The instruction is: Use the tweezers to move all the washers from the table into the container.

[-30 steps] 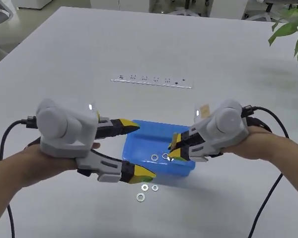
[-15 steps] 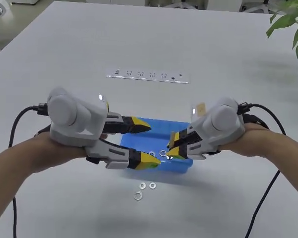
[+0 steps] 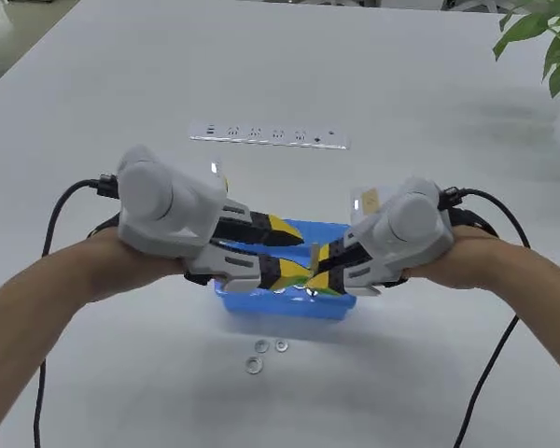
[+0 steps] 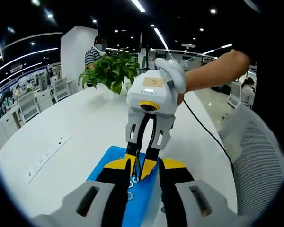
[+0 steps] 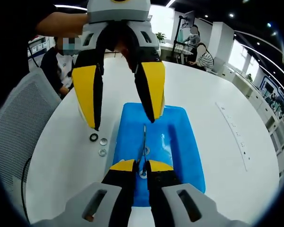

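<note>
My right gripper (image 5: 141, 166) pinches the tweezers (image 5: 144, 142) over the container (image 5: 180, 151); the spread left gripper (image 5: 122, 120), upper centre, may bump them.

a white power strip (image 3: 268, 136) lies flat, well apart from a leafy plant (image 3: 527, 26).

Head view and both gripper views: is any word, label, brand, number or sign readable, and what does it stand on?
Sticker on the housing of the right claw: it carries print, but too blurred to read.
Power strip on the table: dark markings along it, too small to read.
No other text can be made out.
</note>
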{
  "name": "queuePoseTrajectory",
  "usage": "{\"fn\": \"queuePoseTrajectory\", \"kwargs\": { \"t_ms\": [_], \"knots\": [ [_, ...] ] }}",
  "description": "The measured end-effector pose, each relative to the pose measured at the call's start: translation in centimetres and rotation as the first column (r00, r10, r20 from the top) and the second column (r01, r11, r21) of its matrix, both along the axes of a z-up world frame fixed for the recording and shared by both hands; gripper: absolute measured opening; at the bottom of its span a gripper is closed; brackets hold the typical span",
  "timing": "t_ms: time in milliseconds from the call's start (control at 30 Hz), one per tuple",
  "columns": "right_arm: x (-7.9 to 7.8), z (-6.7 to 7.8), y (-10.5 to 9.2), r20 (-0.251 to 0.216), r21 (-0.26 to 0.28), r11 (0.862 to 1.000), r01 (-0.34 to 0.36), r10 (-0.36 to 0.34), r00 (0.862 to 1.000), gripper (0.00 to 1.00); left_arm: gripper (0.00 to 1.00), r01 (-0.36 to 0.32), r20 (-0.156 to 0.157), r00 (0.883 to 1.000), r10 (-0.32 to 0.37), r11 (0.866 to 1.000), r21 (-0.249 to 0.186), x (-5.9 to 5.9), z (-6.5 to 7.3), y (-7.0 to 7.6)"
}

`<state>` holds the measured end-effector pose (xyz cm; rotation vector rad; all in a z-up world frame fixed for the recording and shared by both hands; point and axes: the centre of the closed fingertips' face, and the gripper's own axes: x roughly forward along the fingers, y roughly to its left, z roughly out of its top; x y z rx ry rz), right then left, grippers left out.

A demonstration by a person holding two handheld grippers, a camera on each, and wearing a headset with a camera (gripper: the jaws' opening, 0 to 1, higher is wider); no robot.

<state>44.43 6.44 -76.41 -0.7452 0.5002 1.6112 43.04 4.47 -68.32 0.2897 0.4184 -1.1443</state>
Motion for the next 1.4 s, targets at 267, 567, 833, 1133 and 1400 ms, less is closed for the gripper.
{"fn": "queuePoseTrajectory", "kwargs": {
  "t_ms": [267,567,833,1133,1400],
  "knots": [
    [0.0,0.0,-0.1,0.0,0.003,1.0,0.0,0.0,1.0,0.1,0.19,0.019,0.03,0.999,-0.019,0.999,0.027,0.9,-0.3,-0.7],
    [0.1,0.0,0.0,-0.001,0.007,1.0,0.0,0.0,1.0,0.1,0.09,0.022,0.05,0.998,-0.025,0.998,0.053,1.7,-0.6,-1.1],
    [0.0,0.1,-0.2,-0.002,0.011,1.0,0.004,-0.004,1.0,0.11,0.06,0.035,0.056,0.998,-0.038,0.998,0.059,1.6,-0.8,-1.3],
    [0.0,0.3,-0.1,-0.001,0.01,1.0,0.009,-0.009,1.0,0.12,0.06,0.038,0.058,0.997,-0.042,0.998,0.058,1.5,-0.6,-1.3],
    [0.0,1.0,0.1,0.001,0.017,1.0,0.022,-0.022,1.0,0.16,0.06,0.04,0.067,0.997,-0.044,0.998,0.053,1.4,0.2,-1.2]
  ]
}}
